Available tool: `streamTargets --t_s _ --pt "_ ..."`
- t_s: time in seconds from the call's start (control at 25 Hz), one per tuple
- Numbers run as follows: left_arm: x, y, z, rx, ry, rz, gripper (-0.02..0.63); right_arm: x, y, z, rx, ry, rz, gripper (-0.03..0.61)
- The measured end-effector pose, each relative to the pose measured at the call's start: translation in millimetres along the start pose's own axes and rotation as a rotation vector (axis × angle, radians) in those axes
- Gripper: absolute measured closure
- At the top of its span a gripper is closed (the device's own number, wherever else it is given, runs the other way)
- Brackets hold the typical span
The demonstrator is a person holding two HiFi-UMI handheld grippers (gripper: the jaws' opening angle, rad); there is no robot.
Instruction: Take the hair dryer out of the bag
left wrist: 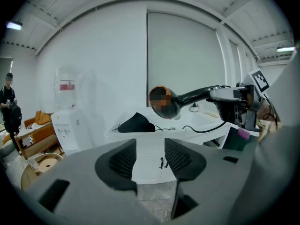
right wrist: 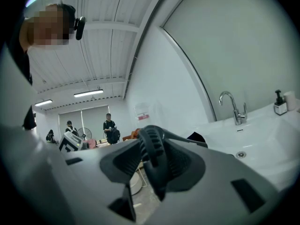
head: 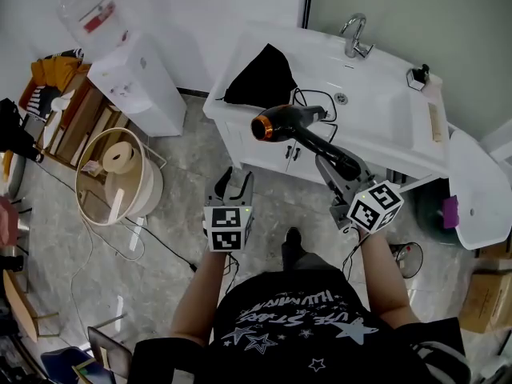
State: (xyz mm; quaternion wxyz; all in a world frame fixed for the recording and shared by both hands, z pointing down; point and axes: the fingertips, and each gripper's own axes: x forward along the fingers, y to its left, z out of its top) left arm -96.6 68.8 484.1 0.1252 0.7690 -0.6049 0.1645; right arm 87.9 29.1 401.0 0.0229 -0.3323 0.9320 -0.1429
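Note:
The black hair dryer with a copper nozzle hangs in the air in front of the white vanity counter. My right gripper is shut on its handle, which fills the gap between the jaws in the right gripper view. Its black cord trails back onto the counter. The black bag lies collapsed on the counter's left end, away from both grippers. My left gripper is open and empty, low and left of the dryer. The bag also shows in the left gripper view.
A faucet and soap bottle stand at the sink. A water dispenser is left of the vanity, with a round basket holding a paper roll on the floor. Cardboard box at the right. People stand far off.

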Motion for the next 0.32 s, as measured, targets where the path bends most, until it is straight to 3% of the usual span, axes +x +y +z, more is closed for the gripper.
streamTargets --t_s 0.32 --pt "5.2 -4.7 18.7 -0.002 -0.042 0.019 0.454 -3.3 -9.7 1.1 0.008 0.002 -0.006 0.43"
